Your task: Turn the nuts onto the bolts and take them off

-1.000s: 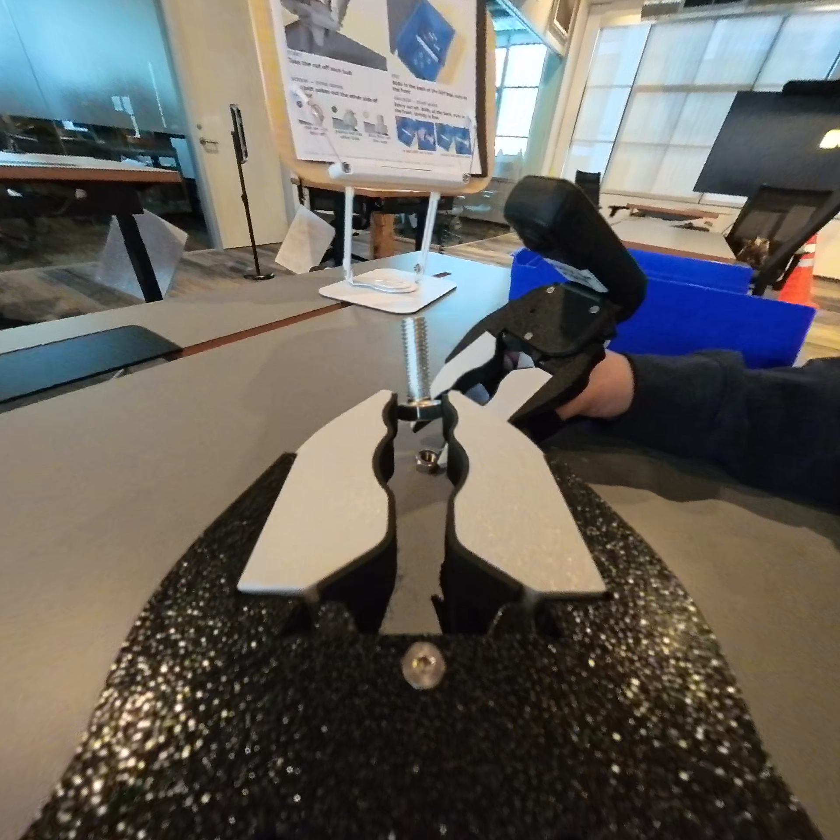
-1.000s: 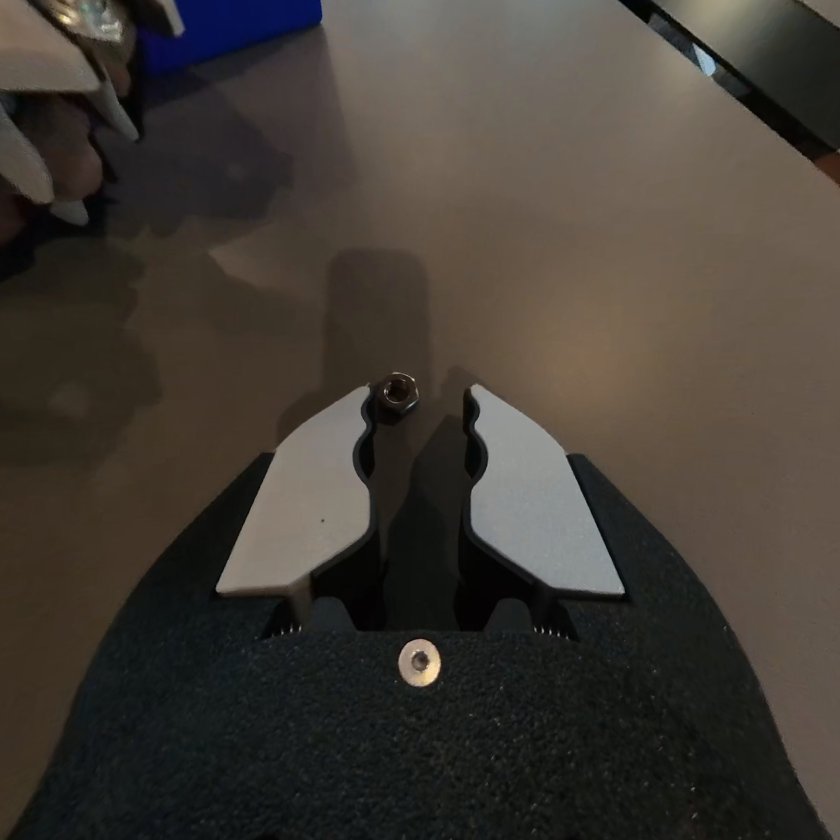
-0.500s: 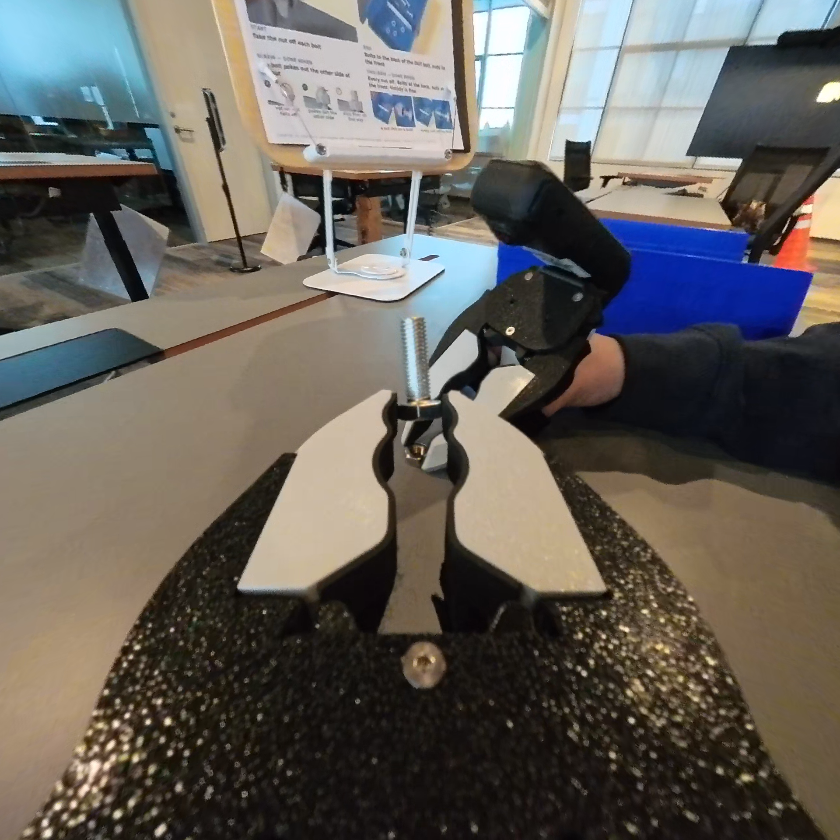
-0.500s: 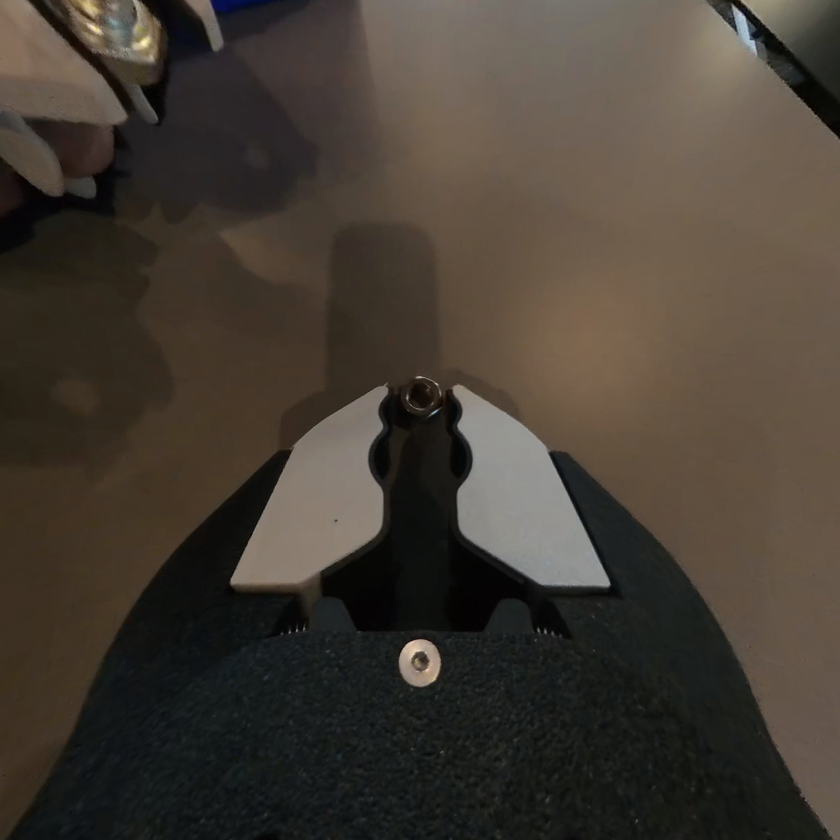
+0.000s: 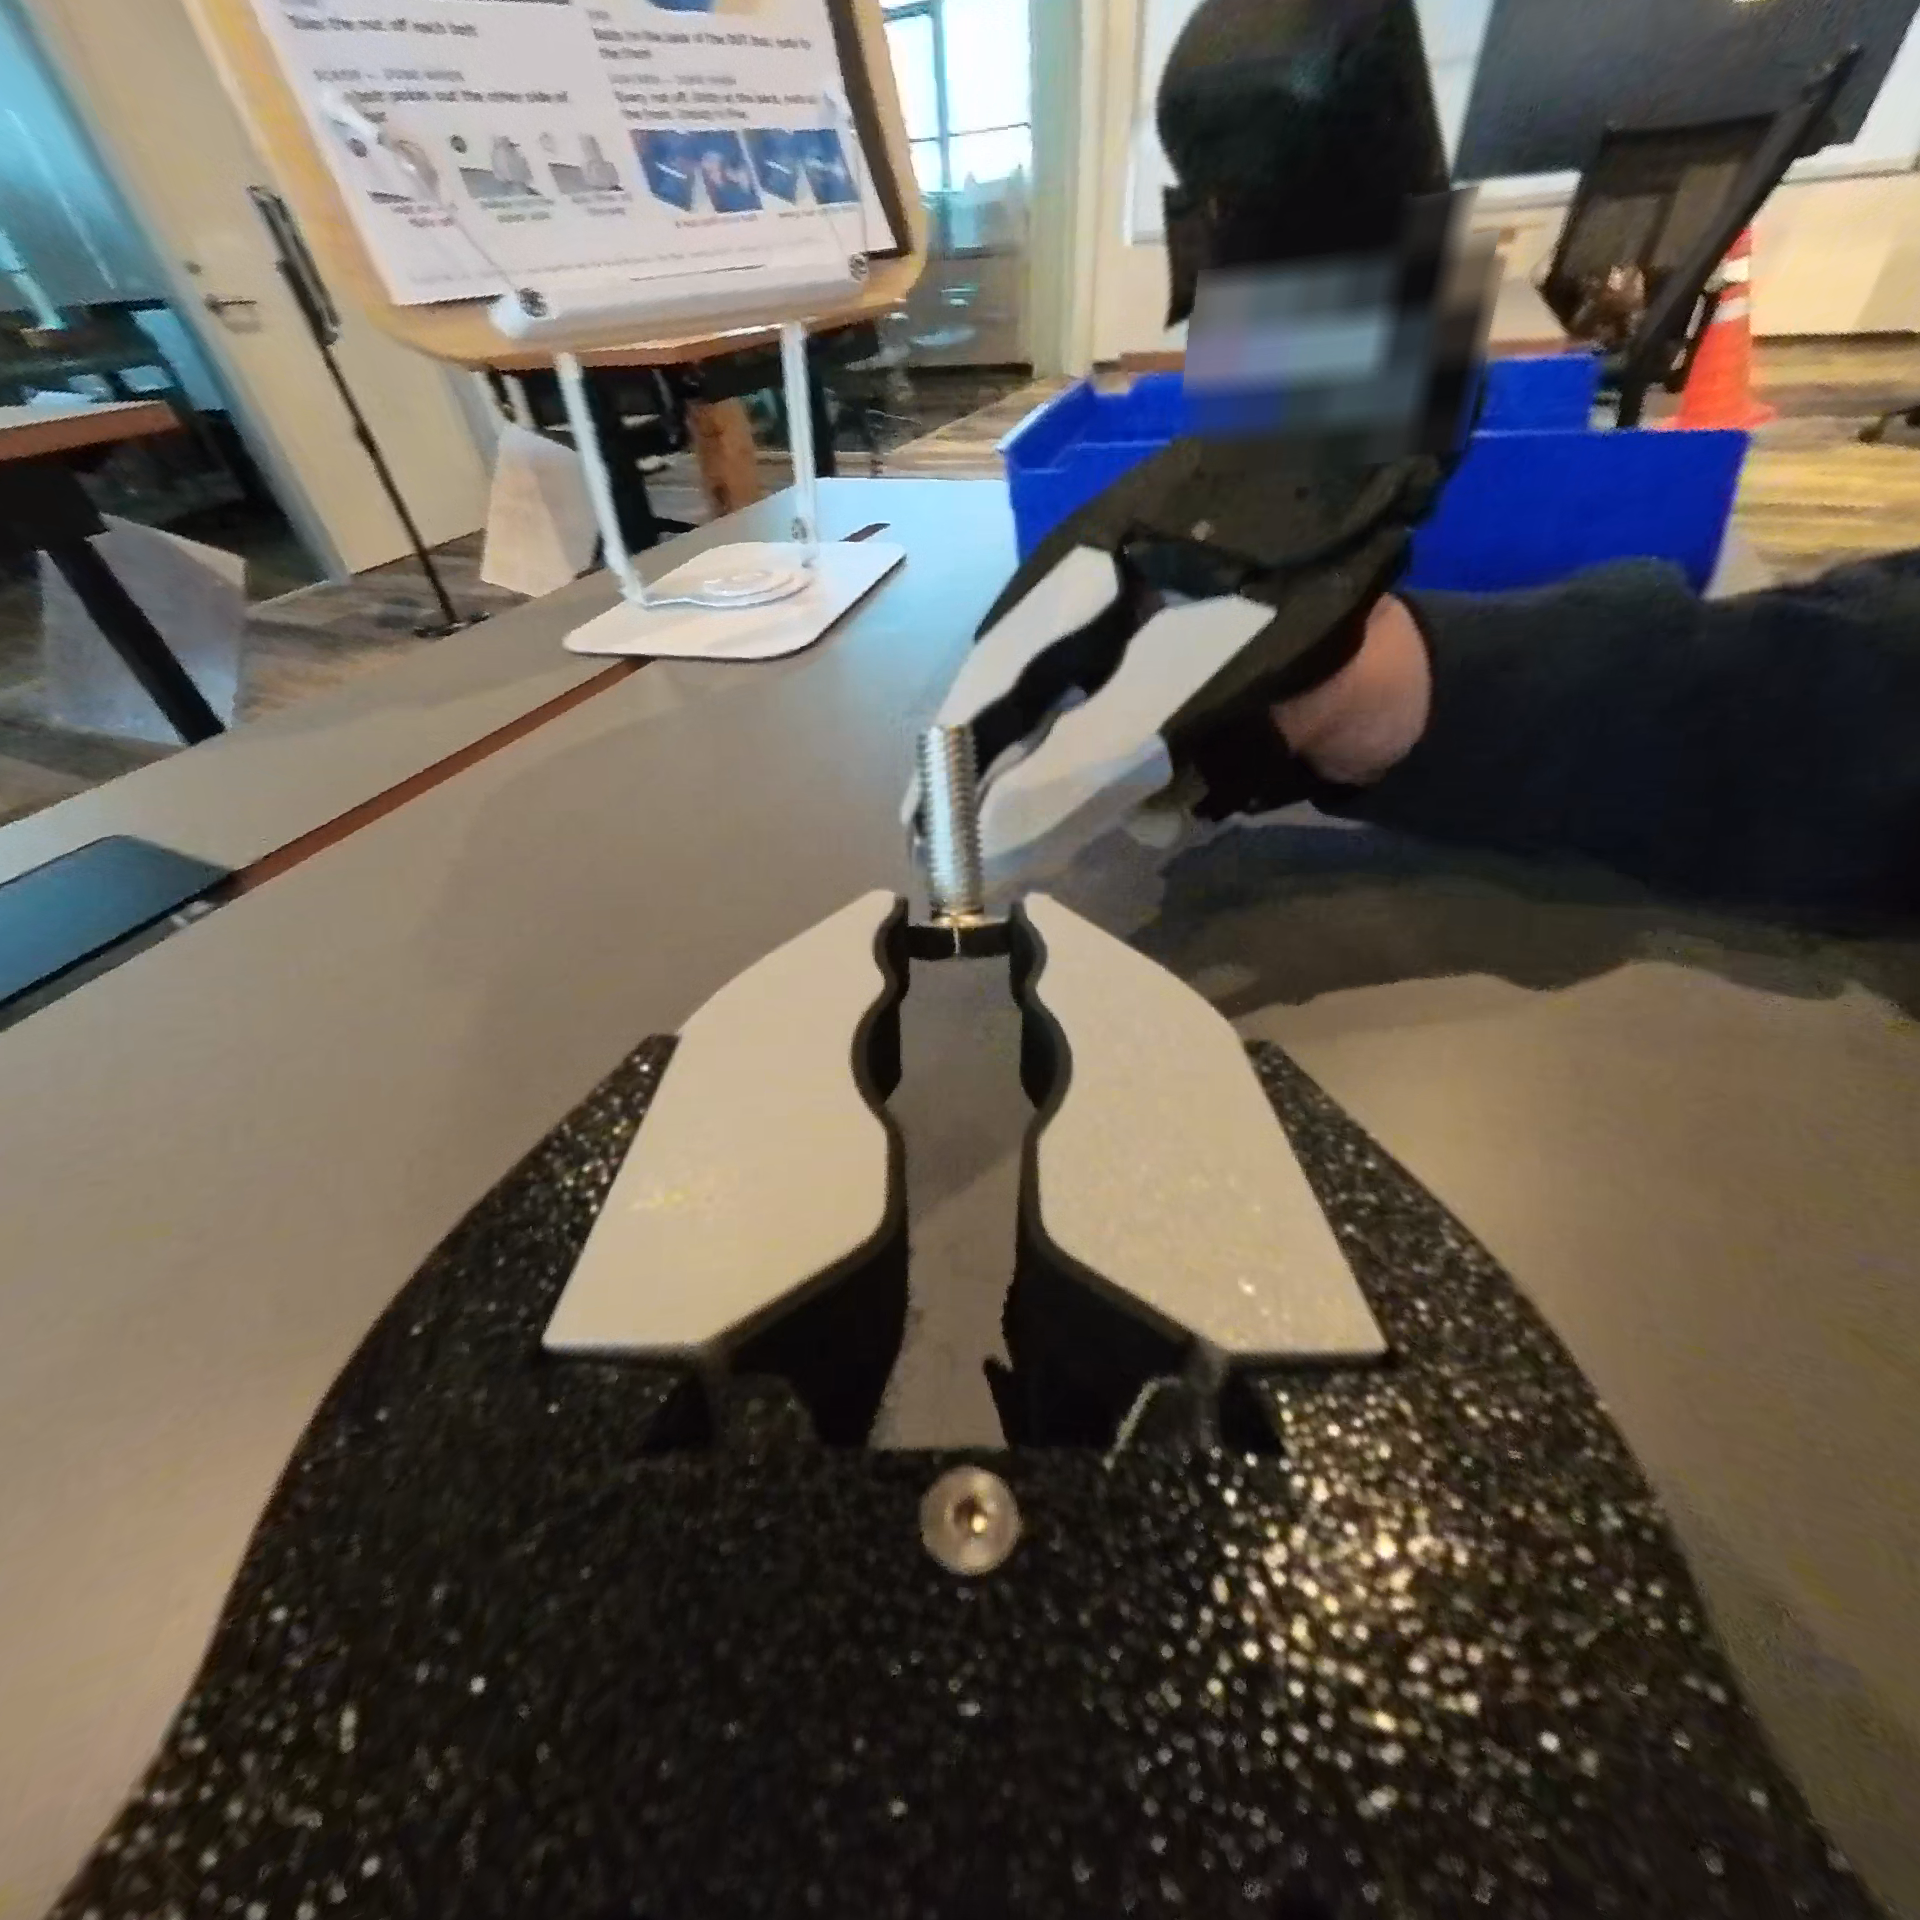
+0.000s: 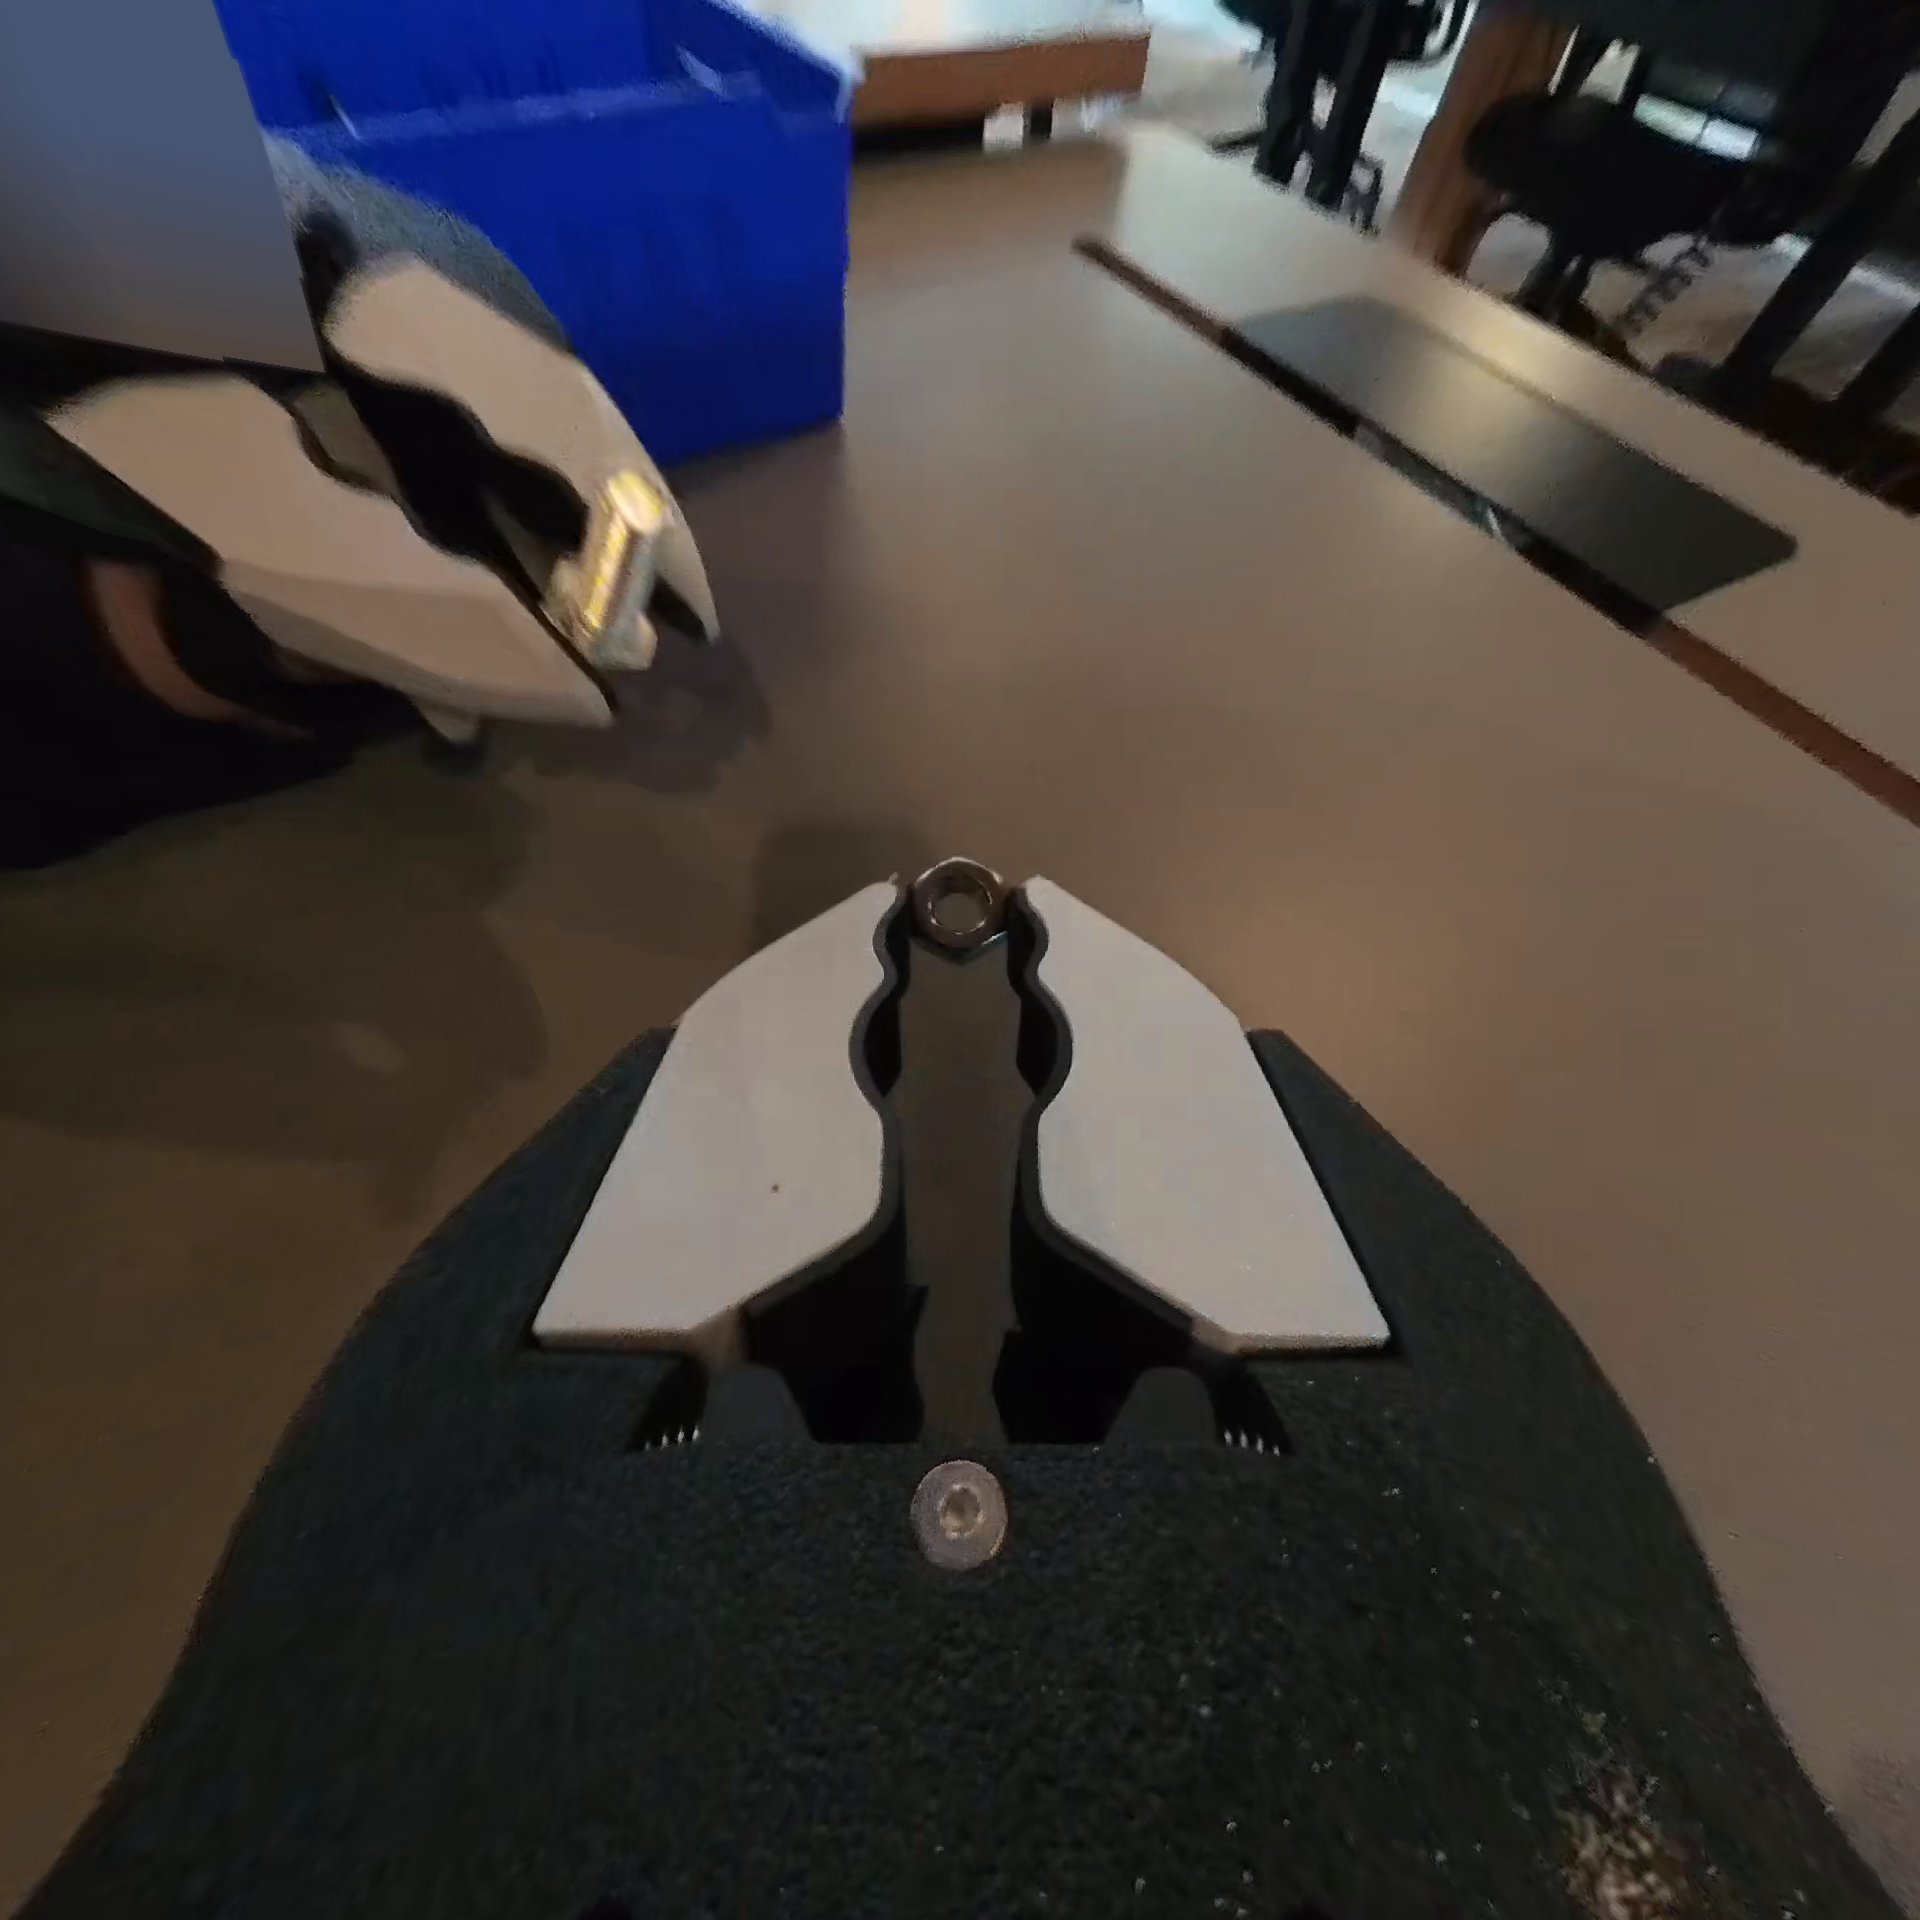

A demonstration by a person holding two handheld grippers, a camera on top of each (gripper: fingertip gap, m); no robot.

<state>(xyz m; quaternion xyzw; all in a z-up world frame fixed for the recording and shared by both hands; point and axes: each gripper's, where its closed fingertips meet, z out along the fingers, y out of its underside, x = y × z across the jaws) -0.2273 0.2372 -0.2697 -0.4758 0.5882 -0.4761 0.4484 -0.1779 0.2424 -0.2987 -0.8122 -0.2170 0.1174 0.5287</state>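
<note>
Now your left gripper (image 5: 958,928) pinches bolt (image 5: 953,821) by head, threads upright above table (image 5: 416,987); your right gripper (image 6: 957,906) clamps nut (image 6: 955,906) at fingertips, just beside bolt.

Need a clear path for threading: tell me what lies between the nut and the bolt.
In the right wrist view, only bare table shows between the nut in the right gripper and the bolt in the left gripper.

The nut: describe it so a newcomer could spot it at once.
Start at the grey table and find the right claw above it. Pinched between its tips is the nut, a small metal hexagon with a round hole, unlike the long threaded bolt the left claw grips.
</note>
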